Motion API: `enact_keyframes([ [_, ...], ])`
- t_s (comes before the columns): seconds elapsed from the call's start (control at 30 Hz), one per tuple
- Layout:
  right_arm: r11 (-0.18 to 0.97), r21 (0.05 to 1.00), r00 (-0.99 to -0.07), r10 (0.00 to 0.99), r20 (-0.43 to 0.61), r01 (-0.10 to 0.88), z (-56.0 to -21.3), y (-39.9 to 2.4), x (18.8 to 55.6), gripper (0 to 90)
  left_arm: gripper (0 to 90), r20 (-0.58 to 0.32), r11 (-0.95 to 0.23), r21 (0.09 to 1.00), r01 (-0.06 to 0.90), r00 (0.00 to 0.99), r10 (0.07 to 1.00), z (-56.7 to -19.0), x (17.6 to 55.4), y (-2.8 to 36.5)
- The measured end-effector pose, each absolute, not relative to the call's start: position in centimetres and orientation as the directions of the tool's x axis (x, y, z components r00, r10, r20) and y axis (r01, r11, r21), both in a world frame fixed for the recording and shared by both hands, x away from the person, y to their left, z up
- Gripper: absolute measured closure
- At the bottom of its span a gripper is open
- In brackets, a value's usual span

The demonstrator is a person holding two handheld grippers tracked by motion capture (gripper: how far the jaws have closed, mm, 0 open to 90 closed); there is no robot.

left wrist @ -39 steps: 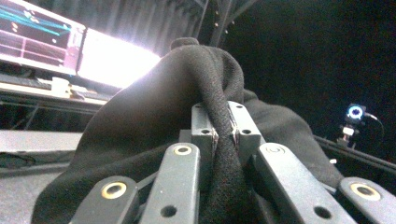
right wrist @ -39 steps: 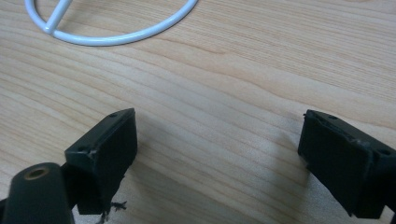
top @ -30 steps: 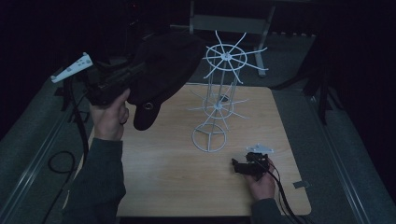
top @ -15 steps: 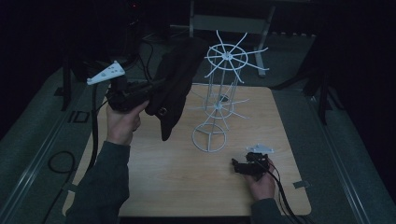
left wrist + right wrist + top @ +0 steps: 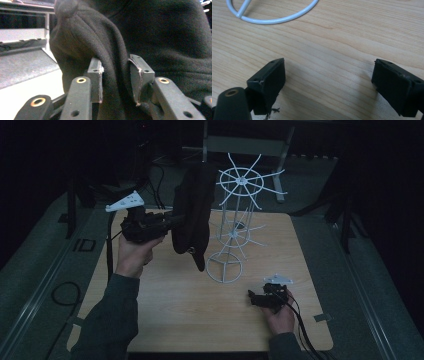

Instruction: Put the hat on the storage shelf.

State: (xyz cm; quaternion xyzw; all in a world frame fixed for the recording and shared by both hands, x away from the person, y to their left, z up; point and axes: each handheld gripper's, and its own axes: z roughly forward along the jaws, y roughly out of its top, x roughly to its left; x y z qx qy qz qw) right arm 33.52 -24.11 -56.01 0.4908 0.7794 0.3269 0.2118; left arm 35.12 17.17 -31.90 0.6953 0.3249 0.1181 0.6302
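We see the black cloth [image 5: 194, 215] hanging from the top of the white wire rack [image 5: 235, 227], which stands on the table [image 5: 175, 305] near its far edge, about midway between the left and right edges. The cloth drapes down the rack's left side, its lower tip just above the table beside the rack's round base ring.

Our left claw [image 5: 175, 220] is raised above the far left part of the table and points level at the cloth. In the left gripper view a fold of the cloth [image 5: 117, 75] lies between the jaws; they have just been opening and now look released, the fabric loose in the gap, though it still brushes the left pad.

Our right claw [image 5: 254, 296] rests low on the table near the right end of the near edge, its jaws spread wide with bare wood [image 5: 324, 75] between them, grasping nothing.
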Motion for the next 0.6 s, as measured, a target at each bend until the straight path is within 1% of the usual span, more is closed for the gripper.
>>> enact_keyframes([
  [0.03,0.306,0.718,-0.429,0.903,-0.01,0.626,-56.0,-24.1,33.5,11.5,61.0,-0.255,0.012,0.951,0.31,0.759,0.599,-32.0,35.3,17.2],
  [0.07,0.306,0.718,-0.429,0.903,-0.01,0.626,-56.0,-24.1,33.5,11.5,60.0,-0.255,0.012,0.951,0.31,0.759,0.599,-32.0,35.3,17.2],
  [0.2,0.305,0.718,-0.429,0.903,-0.01,0.626,-56.0,-24.1,33.5,11.5,49.1,-0.269,0.025,0.948,0.317,0.757,0.596,-31.8,35.3,17.6],
  [0.23,0.305,0.718,-0.429,0.903,-0.01,0.626,-56.0,-24.1,33.5,11.5,46.2,-0.285,0.04,0.945,0.325,0.756,0.59,-31.7,35.3,17.8],
  [0.33,0.305,0.718,-0.429,0.903,-0.01,0.626,-56.0,-24.1,33.5,11.6,39.6,-0.297,0.05,0.942,0.331,0.758,0.58,-31.7,35.2,18.0],
  [0.47,0.305,0.718,-0.429,0.903,-0.01,0.626,-56.0,-24.1,33.5,11.5,34.2,-0.299,0.059,0.943,0.328,0.754,0.586,-31.5,35.1,18.3],
  [0.6,0.306,0.718,-0.43,0.903,-0.011,0.625,-56.0,-24.1,33.5,11.6,32.5,-0.31,0.09,0.943,0.32,0.746,0.589,-31.3,35.0,19.0],
])
